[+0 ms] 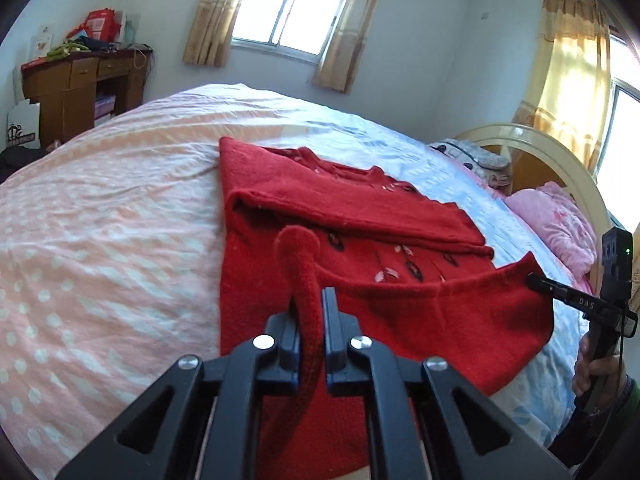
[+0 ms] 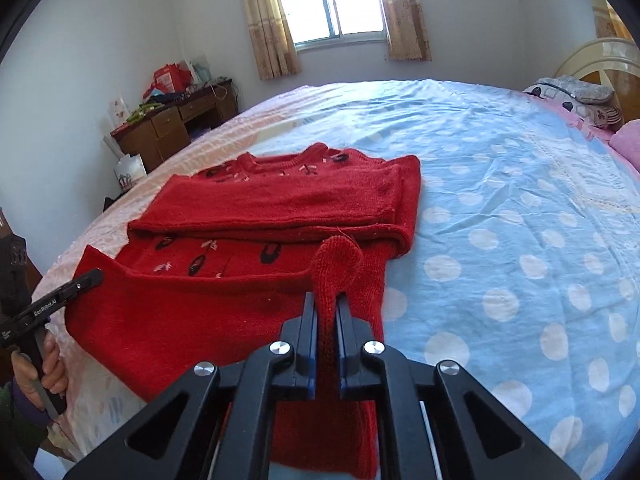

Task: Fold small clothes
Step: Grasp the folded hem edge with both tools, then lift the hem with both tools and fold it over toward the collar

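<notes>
A small red knit sweater (image 1: 360, 216) with black and pink motifs lies on the bed, both sleeves folded across its chest. It also shows in the right wrist view (image 2: 280, 200). My left gripper (image 1: 312, 300) is shut on the hem's left corner, and the cloth bulges up between the fingers. My right gripper (image 2: 326, 304) is shut on the hem's right corner. The hem is lifted off the bed and sags between the two grippers. The right gripper also shows in the left wrist view (image 1: 536, 280), and the left gripper shows in the right wrist view (image 2: 94, 276).
The bed (image 2: 520, 200) has a blue and pink polka-dot cover. Pillows (image 1: 552, 220) and a cream headboard (image 1: 560, 160) are at the right. A wooden desk (image 1: 76, 88) with clutter stands by the far wall under a curtained window (image 2: 332, 0).
</notes>
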The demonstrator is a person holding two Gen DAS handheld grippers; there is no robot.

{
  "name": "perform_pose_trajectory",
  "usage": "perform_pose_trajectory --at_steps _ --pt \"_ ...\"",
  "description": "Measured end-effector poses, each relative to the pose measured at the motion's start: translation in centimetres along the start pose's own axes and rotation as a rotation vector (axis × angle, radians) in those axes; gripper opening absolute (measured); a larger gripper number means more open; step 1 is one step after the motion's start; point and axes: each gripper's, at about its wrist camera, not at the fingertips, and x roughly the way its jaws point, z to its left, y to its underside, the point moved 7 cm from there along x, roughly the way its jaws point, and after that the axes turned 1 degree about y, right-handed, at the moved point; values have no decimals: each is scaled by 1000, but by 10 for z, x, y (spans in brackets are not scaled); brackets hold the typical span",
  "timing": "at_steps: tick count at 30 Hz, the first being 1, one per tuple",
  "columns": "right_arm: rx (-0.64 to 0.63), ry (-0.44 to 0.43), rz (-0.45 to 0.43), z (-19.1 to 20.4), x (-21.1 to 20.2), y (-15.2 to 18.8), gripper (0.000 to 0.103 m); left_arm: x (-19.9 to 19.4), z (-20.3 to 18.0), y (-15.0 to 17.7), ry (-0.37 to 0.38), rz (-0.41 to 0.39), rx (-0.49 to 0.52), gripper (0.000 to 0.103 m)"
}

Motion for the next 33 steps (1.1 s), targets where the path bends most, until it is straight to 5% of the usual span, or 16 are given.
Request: perform_pose_trajectory --at_steps 12,22,33 --pt "-16 -24 -91 11 -26 -48 5 -2 4 -48 -22 -21 -38 7" --pt "-65 6 -93 16 -15 -58 5 13 9 -57 -32 1 -43 7" --pt "-69 49 -135 -1 21 -129 5 47 31 -125 -104 -15 -64 7"
